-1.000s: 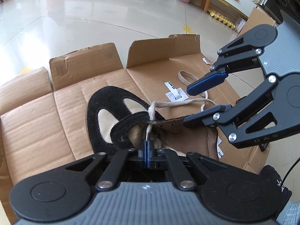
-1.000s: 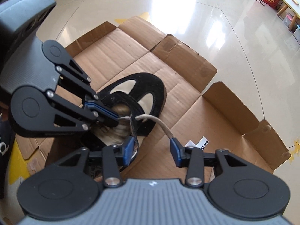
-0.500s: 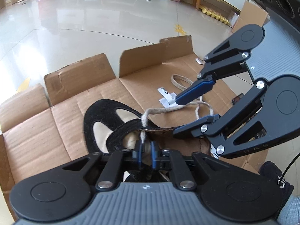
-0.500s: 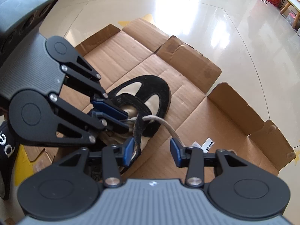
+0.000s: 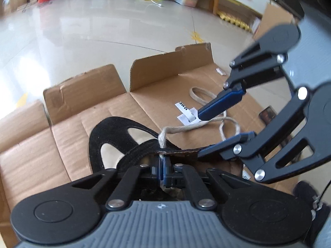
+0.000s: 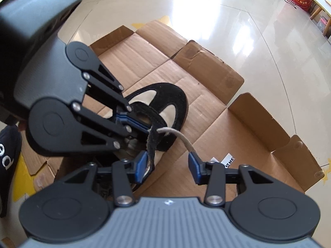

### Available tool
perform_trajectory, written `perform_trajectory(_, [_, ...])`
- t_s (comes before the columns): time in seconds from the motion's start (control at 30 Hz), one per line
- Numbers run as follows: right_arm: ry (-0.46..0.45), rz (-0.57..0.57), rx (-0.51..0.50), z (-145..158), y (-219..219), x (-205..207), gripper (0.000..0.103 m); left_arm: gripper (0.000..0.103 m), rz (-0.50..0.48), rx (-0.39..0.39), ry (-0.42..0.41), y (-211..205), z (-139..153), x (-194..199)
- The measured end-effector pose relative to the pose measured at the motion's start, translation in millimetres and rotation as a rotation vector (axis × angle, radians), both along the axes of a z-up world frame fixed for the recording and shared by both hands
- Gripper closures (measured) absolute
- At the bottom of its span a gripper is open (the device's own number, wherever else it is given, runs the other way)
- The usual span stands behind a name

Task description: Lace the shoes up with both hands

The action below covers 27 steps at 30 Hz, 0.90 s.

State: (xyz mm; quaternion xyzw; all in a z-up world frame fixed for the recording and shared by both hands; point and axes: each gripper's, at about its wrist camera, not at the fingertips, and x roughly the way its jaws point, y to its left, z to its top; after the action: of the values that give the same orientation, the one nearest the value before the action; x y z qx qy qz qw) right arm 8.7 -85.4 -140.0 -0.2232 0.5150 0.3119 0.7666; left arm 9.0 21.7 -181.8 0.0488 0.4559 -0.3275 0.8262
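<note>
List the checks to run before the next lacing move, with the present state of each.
1. Grip: left claw shut on the lace beneath the flap: ok.
2. Threading: lace passes through the flap's hole: ok.
3. Second grip: right claw has its jaws opening, with flap and lace between them, unpinched: not ok.
4. Slack lace free of tangles: cannot tell.
5. Support: shoe lies on the cardboard: ok.

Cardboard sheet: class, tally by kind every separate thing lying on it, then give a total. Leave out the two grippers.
Shoe: 1
Lace: 1
White paper label: 1
Total: 3, all on the cardboard sheet
</note>
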Motion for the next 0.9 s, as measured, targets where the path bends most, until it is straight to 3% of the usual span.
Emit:
perform_trajectory(0.33, [-0.052, 0.046, -0.058, -4.6, 5.9, -6.7, 0.054, 0.103, 0.039, -0.029, -0.033, 26.5, 29.5, -24.5])
perform_trajectory(0.43, [-0.136, 0.165, -0.077, -5.3, 15.9, -21.1, 0.059, 0.103, 0.042, -0.01, -0.025, 32.8, 32.7, -28.1])
perform_trajectory(0.53, [-0.304, 0.394, -0.175, -13.3, 31.8, -48.3, 0.067, 0.102, 0.047, 0.018, -0.001, 32.9, 34.8, -27.5])
perform_trajectory(0.67, [-0.421, 0.611, -0.253, -24.7, 43.8, -68.2, 0.087, 0.099, 0.036, 0.049, -0.005, 29.4, 38.0, -30.4])
perform_trajectory(0.83, [-0.49, 0.823, -0.347, -36.1, 56.2, -76.2, 0.088, 0.091, 0.025, 0.077, -0.016, 31.3, 36.6, -33.0])
perform_trajectory(0.9, [-0.492, 0.891, -0.382, -40.9, 59.9, -77.7, 0.088, 0.08, 0.029, 0.084, -0.016, 33.0, 35.9, -31.6])
